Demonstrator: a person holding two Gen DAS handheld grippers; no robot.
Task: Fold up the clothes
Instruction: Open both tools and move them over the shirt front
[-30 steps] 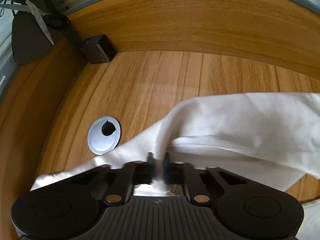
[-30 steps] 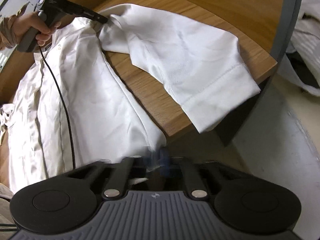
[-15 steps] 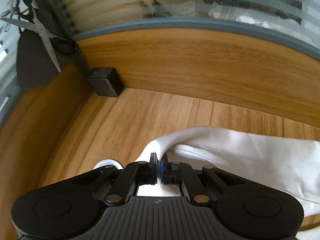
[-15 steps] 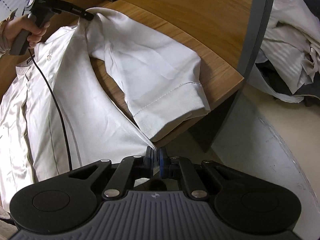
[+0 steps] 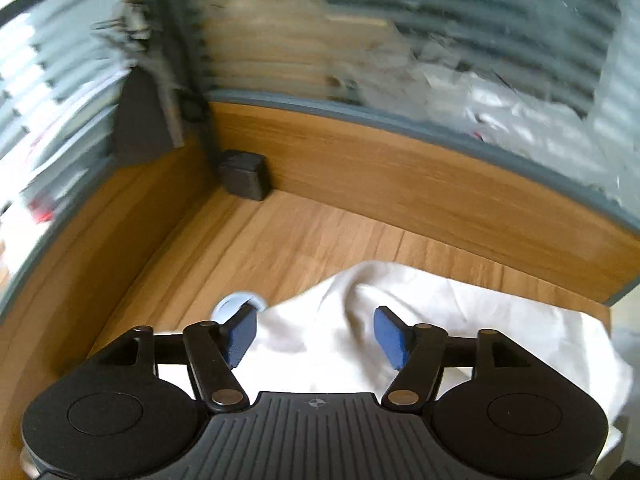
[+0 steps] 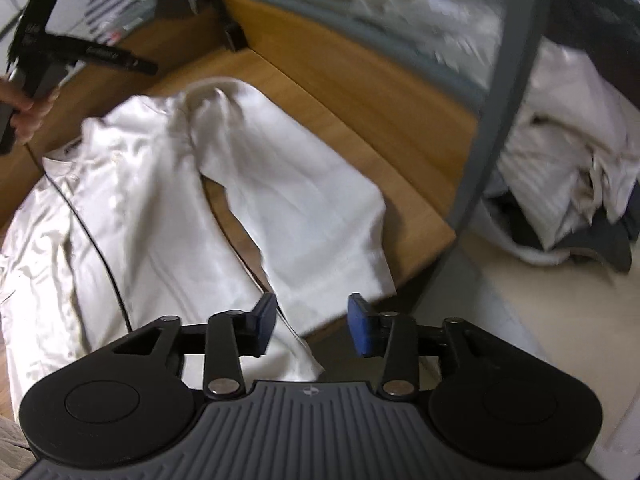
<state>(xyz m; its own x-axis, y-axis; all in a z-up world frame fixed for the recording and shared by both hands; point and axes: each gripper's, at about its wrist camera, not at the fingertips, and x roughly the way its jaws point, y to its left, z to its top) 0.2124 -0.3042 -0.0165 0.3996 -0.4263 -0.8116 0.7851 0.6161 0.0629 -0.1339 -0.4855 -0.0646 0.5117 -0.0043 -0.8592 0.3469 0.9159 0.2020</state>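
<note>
Right wrist view: both claws (image 6: 312, 324) opening, empty, above the white shirt (image 6: 160, 216).

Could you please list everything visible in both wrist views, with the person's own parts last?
shirt: one, white, spread flat on the desk, sleeve reaching the desk edge.
desk: one, wood, with wooden back panels.
cable grommet: one, grey, in the desktop beside the shirt.
black block: one, in the desk corner.
clothes pile: one, white, beyond the desk.
cable: one, black, lying across the shirt.
left gripper: black, blue pads, jaws opening above the shirt.
right gripper: black, blue pads, jaws opening, nothing pinched.
hand: one, holding the left gripper's handle.
</note>
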